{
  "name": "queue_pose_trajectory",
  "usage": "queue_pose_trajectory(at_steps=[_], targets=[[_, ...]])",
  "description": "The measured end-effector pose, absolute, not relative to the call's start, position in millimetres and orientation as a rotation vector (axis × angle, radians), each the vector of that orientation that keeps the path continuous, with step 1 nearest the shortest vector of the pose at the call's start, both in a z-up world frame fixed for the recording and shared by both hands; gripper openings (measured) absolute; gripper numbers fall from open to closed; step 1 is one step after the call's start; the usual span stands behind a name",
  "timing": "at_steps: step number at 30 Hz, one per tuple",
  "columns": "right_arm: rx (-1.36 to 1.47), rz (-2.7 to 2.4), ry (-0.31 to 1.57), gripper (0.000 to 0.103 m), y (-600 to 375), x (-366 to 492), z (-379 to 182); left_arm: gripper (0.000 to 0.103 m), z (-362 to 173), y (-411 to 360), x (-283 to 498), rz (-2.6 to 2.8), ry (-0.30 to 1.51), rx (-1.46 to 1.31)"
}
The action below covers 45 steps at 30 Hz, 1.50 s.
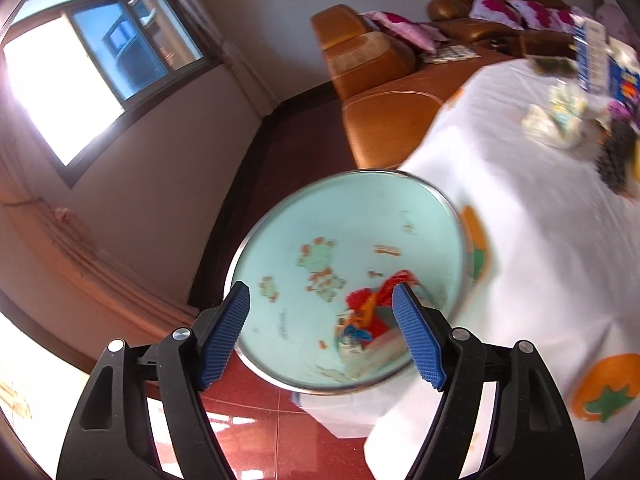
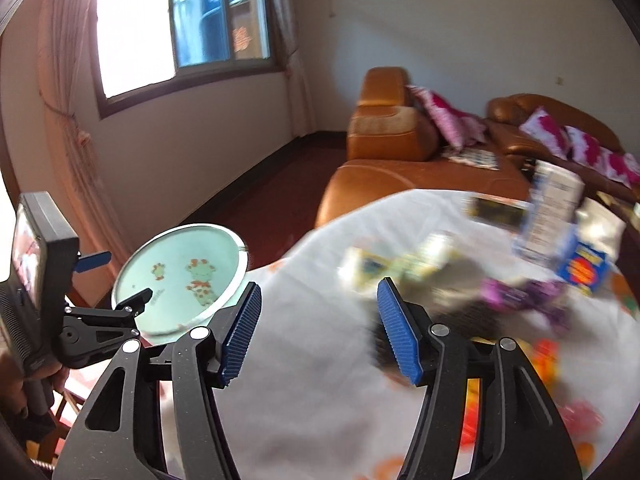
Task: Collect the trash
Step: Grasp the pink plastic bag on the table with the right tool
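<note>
A round light-green tray with a metal rim and cartoon prints sits at the table's left edge; a red and orange wrapper lies in it. My left gripper is open and empty just above the tray's near side. In the right wrist view the tray is at the left, with the left gripper's body beside it. My right gripper is open and empty above the white tablecloth. Blurred trash lies ahead: pale wrappers, a purple wrapper, a blue box.
An orange leather sofa with pink cushions stands behind the table. A tall white-blue carton stands at the table's far right. A window and red tiled floor are to the left.
</note>
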State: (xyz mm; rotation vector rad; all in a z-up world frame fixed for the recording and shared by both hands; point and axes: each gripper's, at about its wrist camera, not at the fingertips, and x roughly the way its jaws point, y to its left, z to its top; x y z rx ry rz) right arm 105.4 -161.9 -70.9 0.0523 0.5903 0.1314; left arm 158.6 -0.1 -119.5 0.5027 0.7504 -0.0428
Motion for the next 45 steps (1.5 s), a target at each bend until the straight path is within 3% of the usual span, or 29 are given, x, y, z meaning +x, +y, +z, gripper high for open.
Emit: queue_pose_trajectory(at_steps=[11, 18, 21, 31, 32, 33, 45], targets=[[0.226, -0.236, 0.625, 0.06, -326, 17, -103, 0.073, -129, -67, 116, -0.184, 0.727, 0.557], [0.246, -0.277, 0.681, 0.059, -364, 12, -121, 0.073, -124, -99, 100, -0.238, 0.698, 0.564], [0.258, -0.243, 0.753, 0.045, -366, 22, -134, 0.073, -123, -109, 96, -0.254, 0.696, 0.555], [0.266, -0.151, 0.877, 0.03, -366, 28, -156, 0.073, -124, -125, 86, -0.292, 0.697, 0.542], [0.264, -0.149, 0.877, 0.024, -366, 27, -156, 0.073, -123, -126, 86, -0.294, 0.695, 0.541], [0.269, -0.145, 0.873, 0.013, -365, 24, -156, 0.073, -123, -126, 85, -0.296, 0.694, 0.538], [0.347, -0.178, 0.768, 0.01, -383, -31, -133, 0.073, -112, -163, 64, -0.395, 0.664, 0.511]])
